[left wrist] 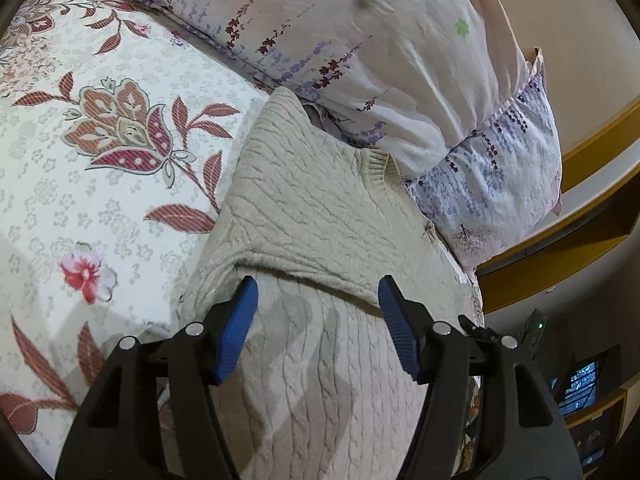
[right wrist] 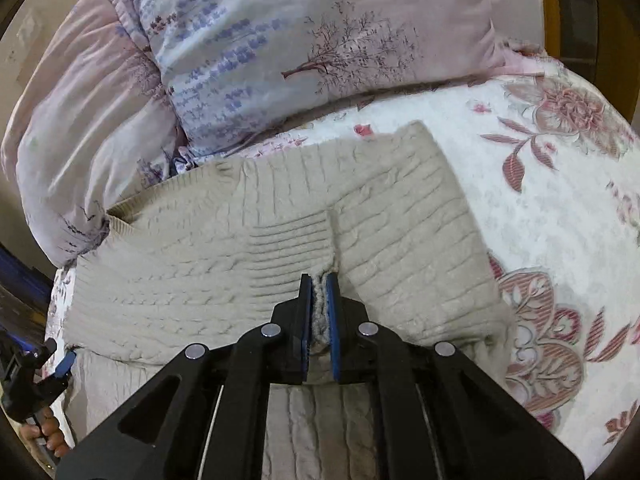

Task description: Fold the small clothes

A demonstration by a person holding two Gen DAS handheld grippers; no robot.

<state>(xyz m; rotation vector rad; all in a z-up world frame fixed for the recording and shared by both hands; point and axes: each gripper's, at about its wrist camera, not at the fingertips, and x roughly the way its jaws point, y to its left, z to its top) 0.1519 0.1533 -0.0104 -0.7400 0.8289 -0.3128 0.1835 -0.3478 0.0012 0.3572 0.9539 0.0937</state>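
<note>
Sweater (right wrist: 280,248), beige cable-knit, lies mid-frame on the floral bedsheet (right wrist: 560,220), right gripper (right wrist: 319,280) pinching a bunched fold, probably to carry it over, while the left gripper (left wrist: 316,292) hovers spread above.

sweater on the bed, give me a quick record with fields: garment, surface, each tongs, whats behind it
garment: beige cable-knit sweater, partly folded, top layer lying over the lower part
surface: floral bedsheet
left tongs: open, over the sweater, nothing between the pads
right tongs: shut on a pinch of the sweater's folded edge
behind: pink and lavender quilt, bunched up beside the sweater
</note>
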